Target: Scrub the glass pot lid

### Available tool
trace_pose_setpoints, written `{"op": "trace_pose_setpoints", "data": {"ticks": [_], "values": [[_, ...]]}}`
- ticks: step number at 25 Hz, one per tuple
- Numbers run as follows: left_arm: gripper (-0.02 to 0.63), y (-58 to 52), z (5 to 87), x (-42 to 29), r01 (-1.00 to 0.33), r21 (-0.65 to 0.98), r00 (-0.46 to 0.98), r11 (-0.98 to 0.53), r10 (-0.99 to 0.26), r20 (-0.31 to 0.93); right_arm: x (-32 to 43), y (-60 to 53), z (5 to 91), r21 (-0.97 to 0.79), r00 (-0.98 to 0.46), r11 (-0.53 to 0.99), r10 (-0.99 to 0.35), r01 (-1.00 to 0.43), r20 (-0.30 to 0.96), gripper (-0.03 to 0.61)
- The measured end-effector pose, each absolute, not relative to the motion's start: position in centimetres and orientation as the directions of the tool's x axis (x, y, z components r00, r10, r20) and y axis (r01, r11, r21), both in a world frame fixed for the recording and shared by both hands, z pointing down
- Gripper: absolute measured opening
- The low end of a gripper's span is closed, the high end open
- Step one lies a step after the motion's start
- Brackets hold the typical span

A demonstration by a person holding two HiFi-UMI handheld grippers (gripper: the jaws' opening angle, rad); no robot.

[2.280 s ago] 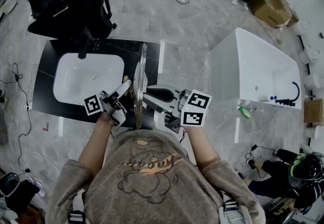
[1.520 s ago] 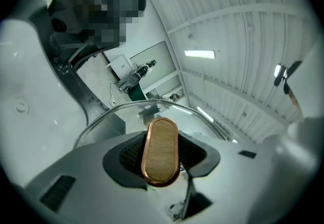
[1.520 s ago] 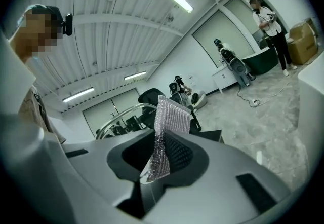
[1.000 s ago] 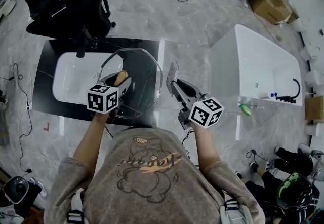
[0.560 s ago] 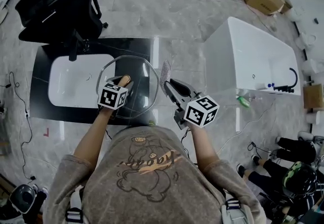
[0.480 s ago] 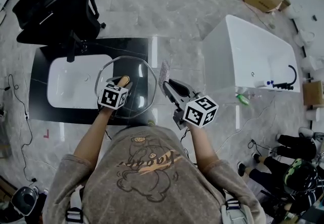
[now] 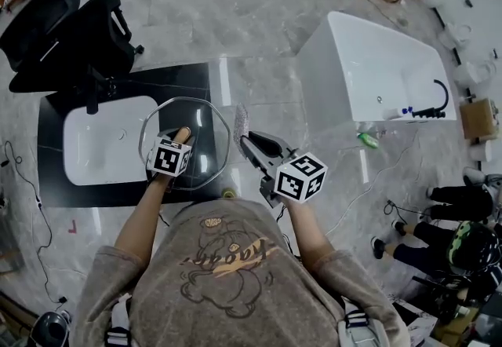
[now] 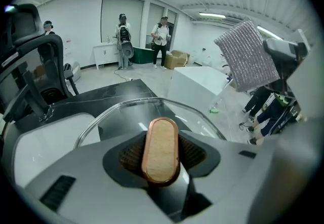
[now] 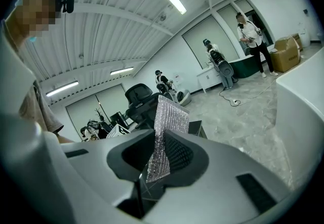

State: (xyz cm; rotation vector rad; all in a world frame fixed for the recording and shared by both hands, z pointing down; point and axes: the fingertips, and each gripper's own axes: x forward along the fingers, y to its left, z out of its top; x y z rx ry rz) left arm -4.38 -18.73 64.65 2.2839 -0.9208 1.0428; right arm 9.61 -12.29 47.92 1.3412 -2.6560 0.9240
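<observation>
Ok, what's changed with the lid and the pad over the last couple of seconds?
The lid was turned from standing on edge to lying roughly flat and lowered over the counter. The right gripper pulled its pad off the glass, out to the right. Unchanged: the left gripper still has its fingers clamped on the lid's handle, and the right still grips the pad.

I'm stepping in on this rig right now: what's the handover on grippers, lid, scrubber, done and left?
Left gripper: shut on the lid's wooden handle.
Right gripper: shut on the silver scouring pad, clear of the glass.
Glass pot lid: roughly flat over the black counter, right of the white sink.
Done: both things gripped.
Left: bring pad to glass and scrub.
</observation>
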Motion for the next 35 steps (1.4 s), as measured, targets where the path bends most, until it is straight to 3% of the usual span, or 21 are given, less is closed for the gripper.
{"op": "trace_pose_setpoints", "data": {"ticks": [18, 20, 25, 26, 29, 35], "values": [[0.195, -18.0, 65.3, -3.3, -0.714, 0.088, 0.495, -0.695, -0.412, 0.765, 9.0, -11.8, 48.4, -0.494, -0.636, 0.455, -0.71, -0.741, 0.301, 0.077], [0.23, -18.0, 65.1, -3.3, -0.707, 0.063, 0.496, -0.705, -0.43, 0.754, 8.6, -11.8, 48.5, -0.493, -0.644, 0.463, -0.702, -0.736, 0.302, 0.077], [0.229, -18.7, 61.2, -4.5, -0.752, 0.088, 0.523, -0.654, -0.509, 0.684, 7.5, -12.3, 48.9, -0.486, -0.667, 0.49, -0.676, -0.723, 0.311, 0.077], [0.209, -18.9, 60.1, -4.7, -0.759, 0.108, 0.536, -0.642, -0.523, 0.662, 7.2, -12.5, 48.9, -0.485, -0.673, 0.496, -0.671, -0.72, 0.312, 0.077], [0.031, -19.0, 56.5, -5.2, -0.763, 0.17, 0.588, -0.623, -0.561, 0.583, 6.2, -13.1, 49.1, -0.474, -0.683, 0.515, -0.66, -0.714, 0.311, 0.077], [0.018, -17.9, 50.3, -7.7, -0.786, 0.212, 0.612, -0.581, -0.682, 0.401, 3.4, -14.3, 48.3, -0.424, -0.712, 0.582, -0.641, -0.694, 0.286, 0.077]]}}
